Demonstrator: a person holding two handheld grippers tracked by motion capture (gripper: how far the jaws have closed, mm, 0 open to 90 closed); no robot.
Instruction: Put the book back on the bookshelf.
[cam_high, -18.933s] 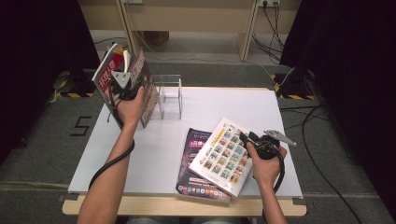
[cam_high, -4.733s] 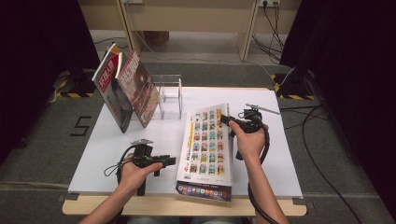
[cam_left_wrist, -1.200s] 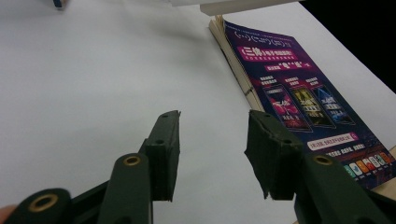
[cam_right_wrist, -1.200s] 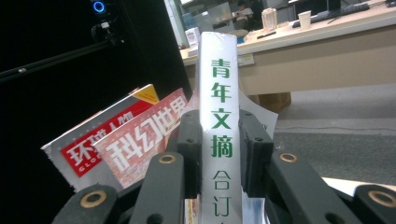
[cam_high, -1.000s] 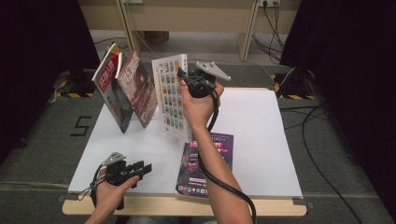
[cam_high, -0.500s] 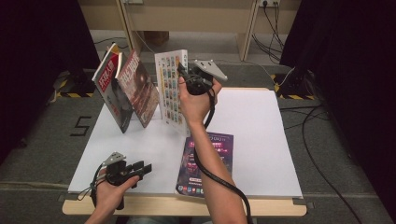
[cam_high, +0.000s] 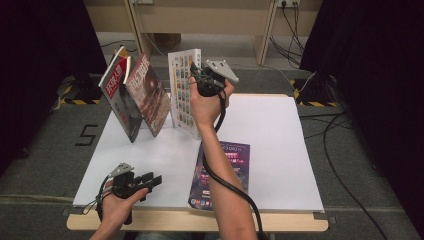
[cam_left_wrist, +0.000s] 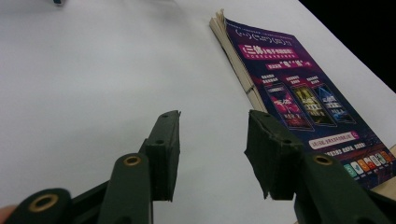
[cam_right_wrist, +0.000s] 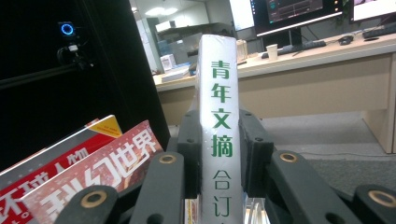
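Note:
My right gripper (cam_high: 194, 75) is raised over the back of the white table (cam_high: 280, 130), shut on the spine of a thick white book (cam_high: 182, 92) that it holds upright. In the right gripper view the two pads press on either side of that white spine (cam_right_wrist: 219, 140), which bears green characters. The book stands just right of two magazines (cam_high: 142, 95) that lean at the back left, with their red covers (cam_right_wrist: 93, 163) close by. A purple magazine (cam_high: 220, 172) lies flat at the front. My left gripper (cam_high: 154, 180) rests at the front left, open with nothing between its jaws (cam_left_wrist: 212, 126).
The purple magazine (cam_left_wrist: 299, 93) lies just to the right of the left gripper's jaws, spine towards them. The right forearm and its cable reach across the magazine. Black curtains flank the table, and cables lie on the floor at the right.
A few seconds ago the white book was over the table's middle; the right gripper has carried it up and back, beside the leaning magazines. Over the last second both hands have hardly moved.

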